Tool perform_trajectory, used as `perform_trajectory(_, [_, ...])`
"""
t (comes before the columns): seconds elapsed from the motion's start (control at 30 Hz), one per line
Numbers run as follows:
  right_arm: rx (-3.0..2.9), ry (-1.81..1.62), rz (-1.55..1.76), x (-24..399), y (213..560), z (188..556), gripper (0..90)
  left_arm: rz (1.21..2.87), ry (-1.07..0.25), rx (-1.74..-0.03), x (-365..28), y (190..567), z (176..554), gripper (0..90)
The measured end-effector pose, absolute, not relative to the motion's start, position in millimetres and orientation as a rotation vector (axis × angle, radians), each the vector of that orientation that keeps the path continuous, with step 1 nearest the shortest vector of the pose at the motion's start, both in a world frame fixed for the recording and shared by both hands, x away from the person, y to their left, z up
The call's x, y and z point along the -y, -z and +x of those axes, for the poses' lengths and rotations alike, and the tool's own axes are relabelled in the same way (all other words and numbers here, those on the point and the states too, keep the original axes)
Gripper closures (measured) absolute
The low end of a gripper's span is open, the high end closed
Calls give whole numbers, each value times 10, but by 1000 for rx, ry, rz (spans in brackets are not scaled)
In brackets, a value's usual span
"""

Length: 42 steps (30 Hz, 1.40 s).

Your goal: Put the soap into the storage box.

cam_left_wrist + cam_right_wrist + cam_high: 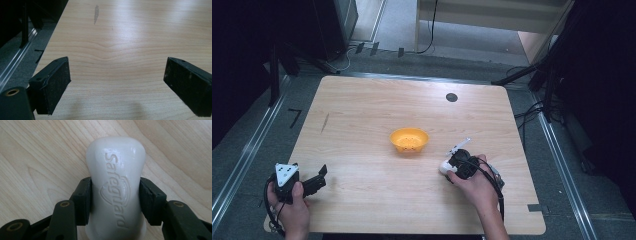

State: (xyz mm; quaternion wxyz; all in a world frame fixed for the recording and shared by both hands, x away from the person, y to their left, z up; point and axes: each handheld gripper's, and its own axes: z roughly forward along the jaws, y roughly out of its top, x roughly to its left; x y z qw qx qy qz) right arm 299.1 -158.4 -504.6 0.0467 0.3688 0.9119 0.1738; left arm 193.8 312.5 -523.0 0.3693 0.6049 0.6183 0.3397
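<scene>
The right gripper [115, 202] has its jaws clamped on the flanks of a white bar of soap [116, 187] lying on the bench [362, 115]. Soap is slick and rounded, so I judge it could squirt forward out of the pads on lifting. Ahead and to its left sits the orange bowl [409, 139], with open wood between. The left gripper [117, 82] gapes wide, empty, near the bench's edge.

Soap [445, 167] right of bowl [409, 140]
</scene>
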Motion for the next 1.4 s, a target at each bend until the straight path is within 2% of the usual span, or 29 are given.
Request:
perform_trajectory(0.6, [-2874,-573,1017,1669,4794,3114,503,1556,-875,-1587,-3124,5231,1939,73])
perform_trajectory(1.4, [-2903,-642,615,1371,4466,3367,502,1553,-868,-1588,-3127,5231,1941,73])
